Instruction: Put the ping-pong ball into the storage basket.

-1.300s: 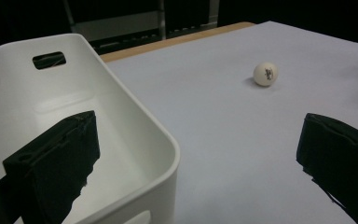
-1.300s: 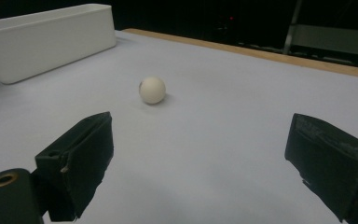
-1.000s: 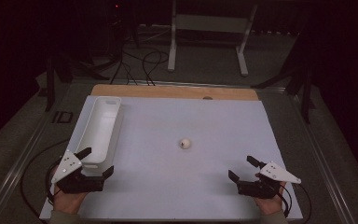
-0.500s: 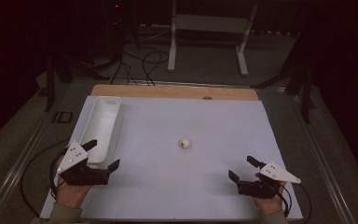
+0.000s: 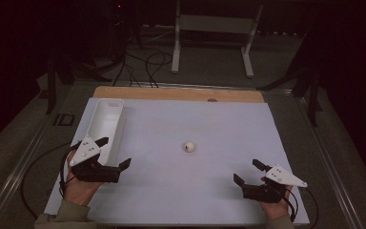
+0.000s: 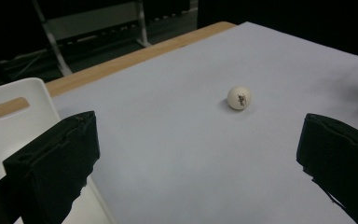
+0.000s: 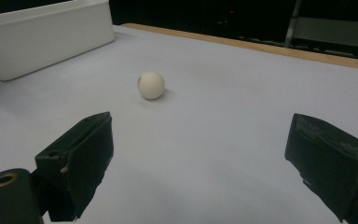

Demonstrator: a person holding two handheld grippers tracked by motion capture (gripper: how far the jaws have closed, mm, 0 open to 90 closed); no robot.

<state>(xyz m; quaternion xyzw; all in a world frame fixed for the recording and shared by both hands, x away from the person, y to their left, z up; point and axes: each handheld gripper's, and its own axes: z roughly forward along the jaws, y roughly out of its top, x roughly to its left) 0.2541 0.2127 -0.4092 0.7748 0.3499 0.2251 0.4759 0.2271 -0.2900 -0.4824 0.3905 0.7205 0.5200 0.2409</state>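
Ball, small and white with a dark mark that is too blurred to read, resting on the white sheet that covers the table, near its middle. Left gripper at the near left corner, jaws spread wide and empty, one jaw over the near end of the long white tray. Right gripper at the near right, jaws likewise parted, holding nothing. The ball lies well apart from both, between and beyond them. Wooden table edge along the far side.
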